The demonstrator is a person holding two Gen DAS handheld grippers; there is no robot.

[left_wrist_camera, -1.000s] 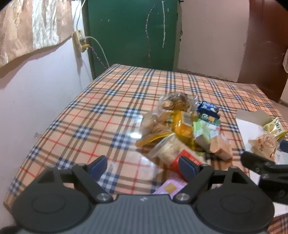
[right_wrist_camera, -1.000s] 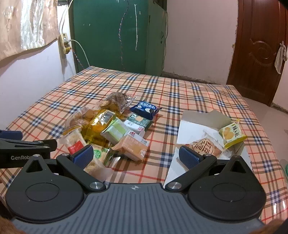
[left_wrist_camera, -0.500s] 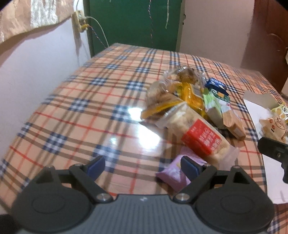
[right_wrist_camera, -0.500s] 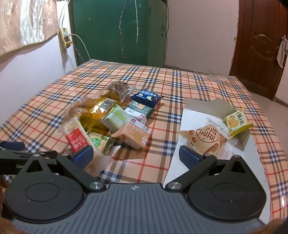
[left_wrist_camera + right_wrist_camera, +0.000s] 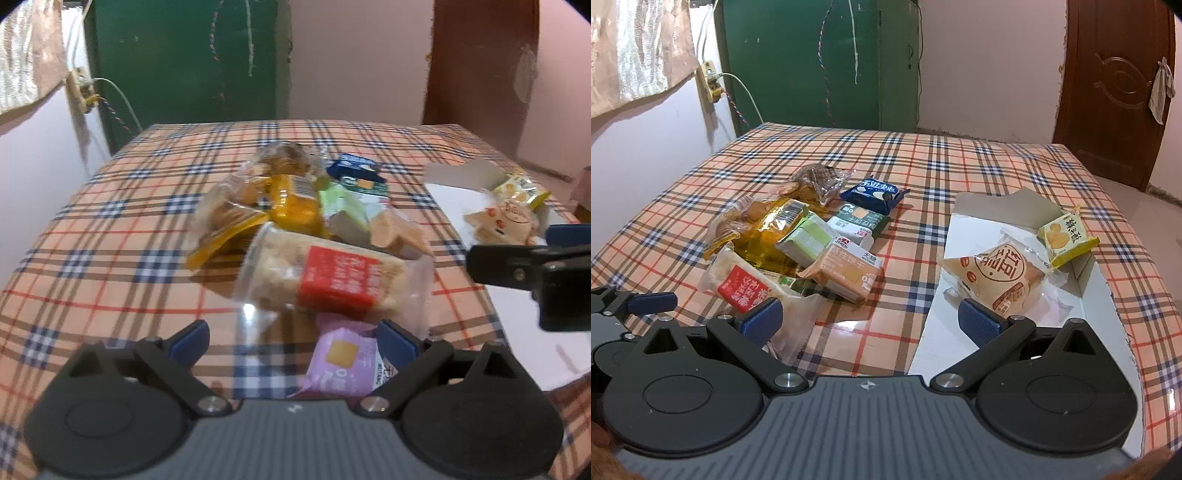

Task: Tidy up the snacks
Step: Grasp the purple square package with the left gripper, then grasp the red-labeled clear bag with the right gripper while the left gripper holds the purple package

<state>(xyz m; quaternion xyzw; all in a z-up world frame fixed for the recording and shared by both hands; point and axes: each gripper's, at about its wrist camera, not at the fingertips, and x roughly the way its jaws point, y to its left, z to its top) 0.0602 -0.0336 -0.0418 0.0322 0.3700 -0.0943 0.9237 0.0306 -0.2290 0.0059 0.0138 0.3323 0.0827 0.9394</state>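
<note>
1. Snack pile [image 5: 798, 236] sits on the plaid worktop [image 5: 960, 162], left of the open white box [image 5: 960, 229]; that box already holds a round-printed bun pack [image 5: 1004, 275] and a yellow pack [image 5: 1065, 236].
2. Left gripper [image 5: 293, 338] has dropped in closer than a second ago: pile fills more of its view, box lies off to its right.
3. Its fingers have just been opening, now wide apart; purple packet [image 5: 343, 365] on the pile's near edge lies between them, not pinched.
4. Likely next pick: purple packet, then across to the box.
5. Right gripper [image 5: 870, 319] hovers at the box's near-left edge, fingers apart, empty.
</note>
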